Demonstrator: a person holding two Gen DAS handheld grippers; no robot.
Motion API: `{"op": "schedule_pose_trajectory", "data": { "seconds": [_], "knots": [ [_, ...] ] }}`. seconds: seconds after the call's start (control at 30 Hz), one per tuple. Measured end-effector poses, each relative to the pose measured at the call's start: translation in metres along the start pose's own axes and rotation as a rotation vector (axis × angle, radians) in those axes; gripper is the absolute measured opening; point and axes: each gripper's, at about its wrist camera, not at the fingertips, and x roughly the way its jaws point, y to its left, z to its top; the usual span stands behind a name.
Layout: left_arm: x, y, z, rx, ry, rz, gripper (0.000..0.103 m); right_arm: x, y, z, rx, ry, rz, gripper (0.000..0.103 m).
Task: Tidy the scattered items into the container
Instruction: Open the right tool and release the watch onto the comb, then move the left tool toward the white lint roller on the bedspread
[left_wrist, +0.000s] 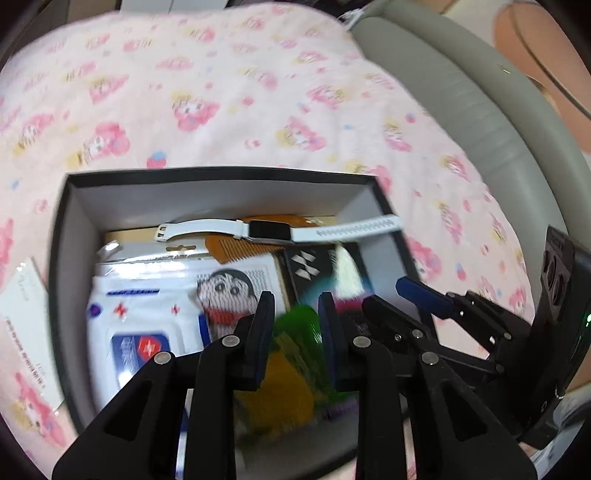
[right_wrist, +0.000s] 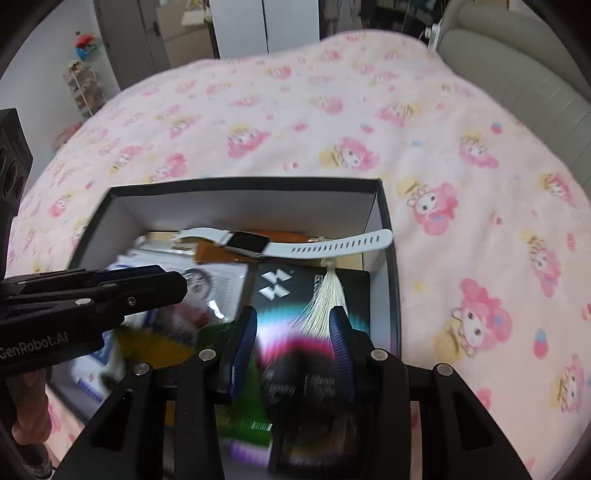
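1. Left wrist view: the box (left_wrist: 207, 192), black-rimmed and grey-walled, sits on the pink printed blanket (left_wrist: 221, 92) and serves as the landmark; a white paper card (left_wrist: 26, 314) lies just outside its left wall.
2. Inside the box, the white watch (left_wrist: 266, 230) lies along the far wall, its strap end resting on the right rim; the strap looks soft and light, so the rigid case is judged the better hold.
3. Below the watch lie an orange comb (left_wrist: 229, 251), a glossy wipes pack (left_wrist: 147, 317), likely slippery, and a black booklet (right_wrist: 314, 295).
4. A blurred green-and-yellow packet (left_wrist: 291, 354) sits at the near wall, between the jaws of the left gripper (left_wrist: 295, 332); contact cannot be told.
5. Right gripper (right_wrist: 293, 332): jaws apart over the booklet, nothing gripped.
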Motion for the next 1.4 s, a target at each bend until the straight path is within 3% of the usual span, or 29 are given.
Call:
{"op": "schedule_pose_trajectory", "data": {
  "seconds": [0.3, 0.5, 0.7, 1.0, 1.4],
  "knots": [
    [-0.083, -0.046, -0.067, 0.152, -0.133, -0.010, 0.025, -0.084, 0.040, -0.051, 0.008, -0.135, 0.054, 0.037],
    [-0.119, -0.051, -0.117, 0.161, -0.197, 0.003, 0.025, -0.123, 0.073, -0.094, -0.024, -0.182, 0.065, 0.037],
    [-0.156, -0.029, -0.159, 0.090, -0.250, 0.070, 0.026, -0.139, 0.103, -0.121, -0.019, -0.211, 0.066, 0.037],
    [-0.188, 0.026, -0.212, -0.009, -0.264, 0.194, 0.027, -0.126, 0.149, -0.146, 0.000, -0.205, 0.125, 0.037],
    [-0.207, 0.086, -0.238, -0.121, -0.296, 0.209, 0.027, -0.109, 0.225, -0.150, -0.125, -0.167, 0.206, 0.037]
  ]
}}
